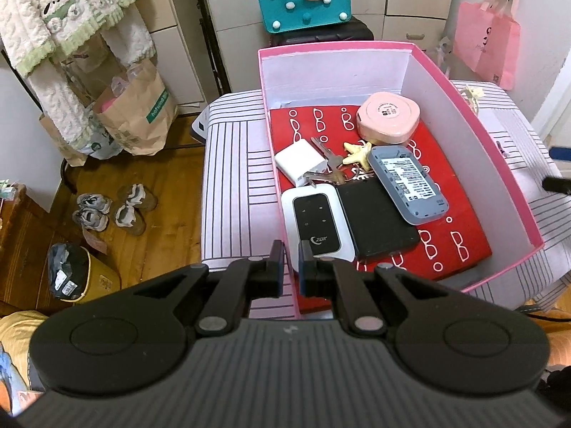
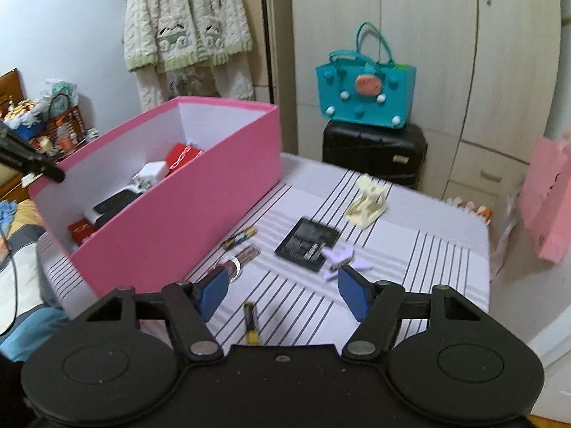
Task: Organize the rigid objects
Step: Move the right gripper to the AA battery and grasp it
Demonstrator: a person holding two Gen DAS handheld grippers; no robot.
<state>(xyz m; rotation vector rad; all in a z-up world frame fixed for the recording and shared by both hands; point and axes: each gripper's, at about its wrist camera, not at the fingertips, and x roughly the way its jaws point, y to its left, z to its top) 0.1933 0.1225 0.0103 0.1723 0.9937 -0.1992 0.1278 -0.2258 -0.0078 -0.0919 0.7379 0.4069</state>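
Observation:
A pink box (image 1: 481, 135) stands on the striped table (image 1: 232, 178). It holds a white router (image 1: 317, 228), a black case (image 1: 378, 221), a grey router (image 1: 407, 183), a white charger (image 1: 301, 160), keys (image 1: 332, 164) and a pink round case (image 1: 387, 117). My left gripper (image 1: 292, 267) is shut on the box's near-left wall. My right gripper (image 2: 283, 294) is open and empty above the table beside the box (image 2: 178, 221). Ahead of it lie batteries (image 2: 241, 237), a yellow-tipped battery (image 2: 251, 324), a black tray (image 2: 307, 244), a purple clip (image 2: 342, 258) and a cream claw clip (image 2: 369, 199).
A teal bag (image 2: 364, 92) sits on a black suitcase (image 2: 374, 153) behind the table. A pink bag (image 2: 549, 199) hangs at the right. Paper bags (image 1: 135, 121) and shoes (image 1: 114, 210) lie on the wooden floor left of the table.

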